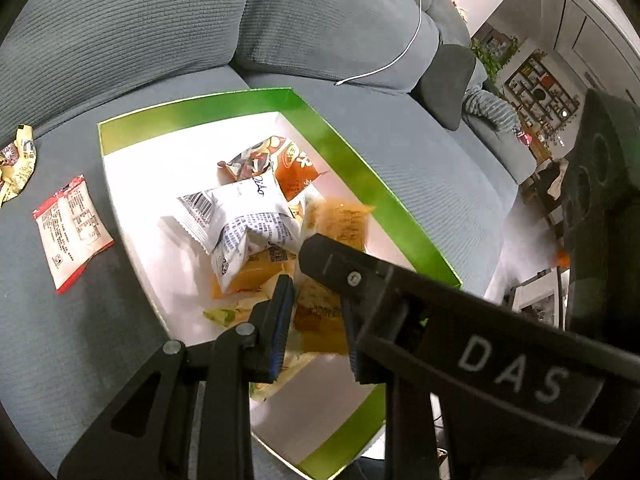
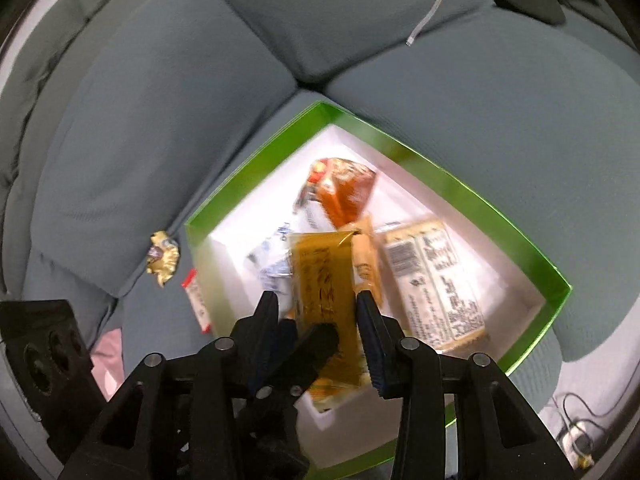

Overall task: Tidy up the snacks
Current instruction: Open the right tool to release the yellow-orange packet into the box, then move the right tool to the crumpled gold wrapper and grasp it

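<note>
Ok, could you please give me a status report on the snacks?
Left gripper shut on orange packet over green box. Right gripper straddles same packet, grip unclear. Red-white packet, yellow wrapper outside on sofa.

- My right gripper [image 1: 320,248] crosses in front of the left view and covers the green box's [image 1: 192,110] near right corner.
- An amber packet [image 2: 320,280] between my right fingers is smeared; I can't read its print, nor tell if the pads press it.
- A yellow wrapper [image 1: 16,160] on the sofa [image 1: 400,152] is cut by the left edge.
- A green-white packet [image 1: 228,314] lies mostly hidden behind my left gripper [image 1: 316,320].
</note>
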Motion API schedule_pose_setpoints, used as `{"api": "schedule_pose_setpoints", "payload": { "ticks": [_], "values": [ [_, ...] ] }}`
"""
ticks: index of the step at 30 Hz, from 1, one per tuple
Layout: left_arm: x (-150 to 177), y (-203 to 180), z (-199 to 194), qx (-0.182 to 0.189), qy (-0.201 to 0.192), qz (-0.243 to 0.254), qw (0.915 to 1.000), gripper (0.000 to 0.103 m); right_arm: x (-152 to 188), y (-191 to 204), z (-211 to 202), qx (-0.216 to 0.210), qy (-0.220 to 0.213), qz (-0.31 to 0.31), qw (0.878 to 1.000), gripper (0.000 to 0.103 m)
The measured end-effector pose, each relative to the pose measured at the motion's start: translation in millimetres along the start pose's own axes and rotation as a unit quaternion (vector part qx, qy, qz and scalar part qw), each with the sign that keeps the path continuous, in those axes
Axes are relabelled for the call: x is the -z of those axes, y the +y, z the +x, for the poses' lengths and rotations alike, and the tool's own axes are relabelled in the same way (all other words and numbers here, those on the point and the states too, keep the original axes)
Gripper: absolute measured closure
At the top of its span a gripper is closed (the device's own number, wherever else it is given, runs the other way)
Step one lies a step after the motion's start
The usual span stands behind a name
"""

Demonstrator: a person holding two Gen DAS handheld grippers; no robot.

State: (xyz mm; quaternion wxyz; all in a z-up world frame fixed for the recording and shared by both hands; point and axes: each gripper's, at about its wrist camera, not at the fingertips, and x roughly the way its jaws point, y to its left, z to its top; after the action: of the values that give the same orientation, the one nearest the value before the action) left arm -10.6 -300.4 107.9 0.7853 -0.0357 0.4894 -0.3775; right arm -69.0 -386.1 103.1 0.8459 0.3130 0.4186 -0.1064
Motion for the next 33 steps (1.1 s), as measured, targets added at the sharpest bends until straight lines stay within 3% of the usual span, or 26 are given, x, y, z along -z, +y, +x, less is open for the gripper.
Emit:
{"api": "schedule_pose_setpoints", "payload": {
  "ticks": [3,6,8,13,16,20,26,33],
  "values": [
    [1.2,2.3,-4.7,0.01,0.005,-0.009,0.9999,0.072,-2.4,-8.3,-0.4,-0.009,0.002,0.015,1.0,0.05],
    [0.8,3.2,-21.9,-0.006,-0.013,0.006,0.9999,0.054,-1.5,-6.8,-8.5,-0.005,-0.027,0.019,0.999,0.038],
    [-0.4,7.5,-35.2,-0.02,-0.034,0.011,0.9992,0.037,-1.1,-4.6,-13.8,-0.005,-0.042,0.013,0.999,0.035],
    [3.3,37.4,-73.1,-0.048,-0.074,-0.017,0.996,0.023,3.1,10.4,-21.6,-0.015,-0.067,-0.011,0.998,0.03],
    [12.4,57.3,-90.5,-0.102,-0.087,-0.022,0.9907,0.021,6.4,20.8,-22.5,-0.022,-0.074,-0.023,0.997,0.027],
    [24.6,88.4,-108.4,-0.136,-0.083,-0.046,0.9861,0.021,12.0,38.5,-20.0,-0.034,-0.073,-0.054,0.995,0.025],
    [37.2,138.1,-136.7,-0.206,-0.098,-0.093,0.9691,0.021,22.0,63.6,-12.3,-0.052,-0.068,-0.085,0.993,0.025],
    [42.4,156.0,-161.0,-0.243,-0.105,-0.114,0.9575,0.021,31.7,83.7,-9.8,-0.031,-0.069,-0.117,0.99,0.025]
  ]
}}
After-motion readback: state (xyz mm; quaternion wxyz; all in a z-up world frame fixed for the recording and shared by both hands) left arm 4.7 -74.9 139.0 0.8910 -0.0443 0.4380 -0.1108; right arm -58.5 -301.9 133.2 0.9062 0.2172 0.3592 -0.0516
